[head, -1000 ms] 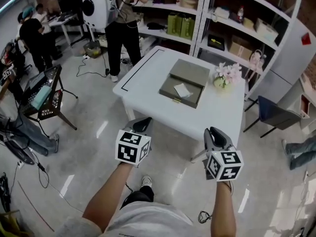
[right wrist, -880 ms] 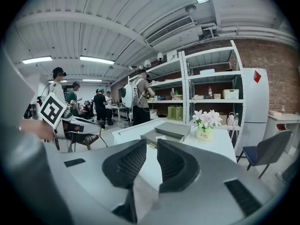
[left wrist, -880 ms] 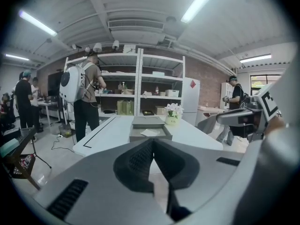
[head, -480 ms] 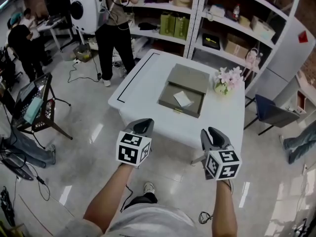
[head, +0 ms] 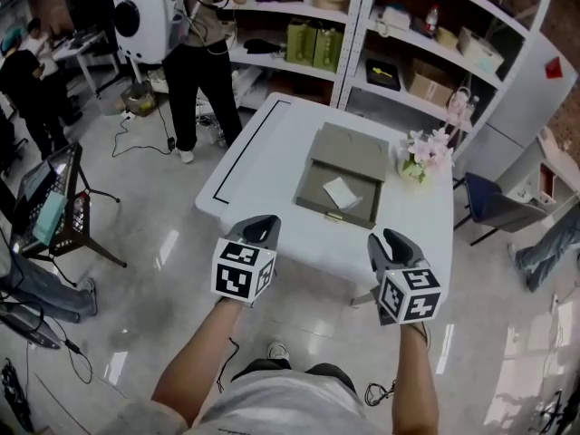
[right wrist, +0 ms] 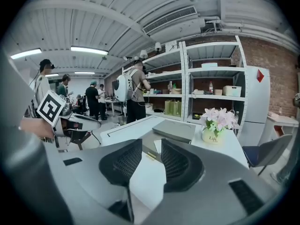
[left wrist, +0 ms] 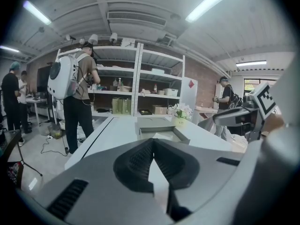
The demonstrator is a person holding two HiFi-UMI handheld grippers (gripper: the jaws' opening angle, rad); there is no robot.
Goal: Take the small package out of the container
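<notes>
Right gripper (head: 390, 241) opening, empty; left gripper (head: 258, 230) closed, empty: approach step, judged; next reach twelve o'clock for small package (head: 342, 191) in container (head: 316, 188).

Your shirt (head: 272, 410) is pale grey with short sleeves, and your forearms are bare. Trousers (head: 258, 367) dark, shoe (head: 275, 350) light. Left gripper (head: 264, 221) and right gripper (head: 391, 239): smooth grey shells, dark ribbed pads (right wrist: 123, 162), slotted vents on the flanks. Each carries a white cube (head: 243, 272) printed with black square markers. Right jaws are opening with nothing between them.
</notes>
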